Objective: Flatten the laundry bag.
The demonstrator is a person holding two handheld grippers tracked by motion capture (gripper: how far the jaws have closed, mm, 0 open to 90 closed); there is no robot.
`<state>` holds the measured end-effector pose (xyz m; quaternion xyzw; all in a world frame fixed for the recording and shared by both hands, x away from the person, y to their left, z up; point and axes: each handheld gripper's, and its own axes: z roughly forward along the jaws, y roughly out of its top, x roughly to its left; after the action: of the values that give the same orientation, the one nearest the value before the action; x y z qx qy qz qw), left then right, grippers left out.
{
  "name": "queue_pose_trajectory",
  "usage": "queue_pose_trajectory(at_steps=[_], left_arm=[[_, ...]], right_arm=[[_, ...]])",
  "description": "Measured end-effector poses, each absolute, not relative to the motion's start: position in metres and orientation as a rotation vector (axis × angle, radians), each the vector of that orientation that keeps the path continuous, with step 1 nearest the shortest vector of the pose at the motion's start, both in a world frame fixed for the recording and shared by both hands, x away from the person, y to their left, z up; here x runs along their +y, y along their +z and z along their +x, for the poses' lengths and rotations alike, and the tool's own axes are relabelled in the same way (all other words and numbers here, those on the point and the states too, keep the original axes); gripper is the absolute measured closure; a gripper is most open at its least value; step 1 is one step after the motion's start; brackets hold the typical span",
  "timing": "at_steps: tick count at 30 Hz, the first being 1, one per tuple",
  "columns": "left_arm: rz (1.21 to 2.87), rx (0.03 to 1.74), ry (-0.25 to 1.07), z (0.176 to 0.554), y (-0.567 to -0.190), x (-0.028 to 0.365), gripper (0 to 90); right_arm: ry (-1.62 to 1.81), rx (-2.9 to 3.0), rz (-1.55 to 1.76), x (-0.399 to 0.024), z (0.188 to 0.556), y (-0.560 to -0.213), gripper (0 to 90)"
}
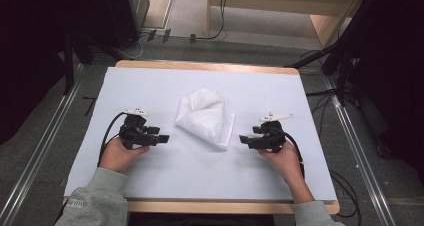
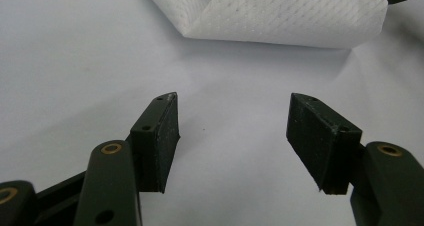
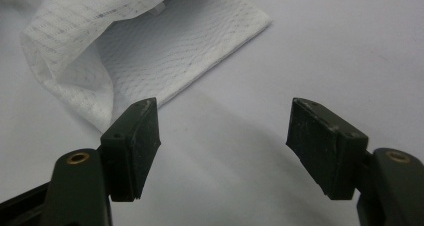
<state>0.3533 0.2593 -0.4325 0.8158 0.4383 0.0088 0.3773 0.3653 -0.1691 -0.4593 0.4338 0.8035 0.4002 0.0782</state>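
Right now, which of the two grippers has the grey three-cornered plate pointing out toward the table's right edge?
The right gripper: its grey plate stretches toward the right edge. The left gripper carries a shorter plate sitting above its body. Both flank the white cloth.

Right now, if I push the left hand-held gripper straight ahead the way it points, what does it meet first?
Most likely the folded white cloth. The left hand-held gripper is open, with only bare white table cover before its jaws; the cloth's edge lies ahead. Depth is unclear, so it might slide under the fold.

cloth (image 1: 206, 117) mid-table (image 1: 150, 173), btwn hand-held grippers
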Motion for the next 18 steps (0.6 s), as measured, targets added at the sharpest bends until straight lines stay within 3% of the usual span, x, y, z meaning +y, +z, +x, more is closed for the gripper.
queue_pose_trajectory(at_steps=[4,7,9,10,13,17,18], left_arm=[[2.074,1.123,0.017,0.353,-0.431,0.258,38.9],[2.073,1.128,0.012,0.350,-0.430,0.259,39.9],[2.072,1.131,0.009,0.350,-0.430,0.260,40.0],[2.072,1.140,0.015,0.347,-0.430,0.262,40.1],[2.063,1.147,0.022,0.344,-0.430,0.264,40.3],[2.049,1.170,0.035,0.336,-0.429,0.271,40.6],[2.049,1.170,0.035,0.336,-0.429,0.271,40.6]], right_arm=[[1.224,2.403,1.261,-0.168,0.365,-0.456,33.8],[1.254,2.387,1.228,-0.166,0.365,-0.450,44.7],[1.260,2.394,1.228,-0.166,0.366,-0.448,47.2],[1.263,2.401,1.245,-0.163,0.370,-0.445,53.1],[1.260,2.399,1.250,-0.159,0.375,-0.443,58.2],[1.224,2.421,1.236,-0.142,0.388,-0.438,74.0],[1.224,2.421,1.236,-0.142,0.388,-0.438,74.0]])
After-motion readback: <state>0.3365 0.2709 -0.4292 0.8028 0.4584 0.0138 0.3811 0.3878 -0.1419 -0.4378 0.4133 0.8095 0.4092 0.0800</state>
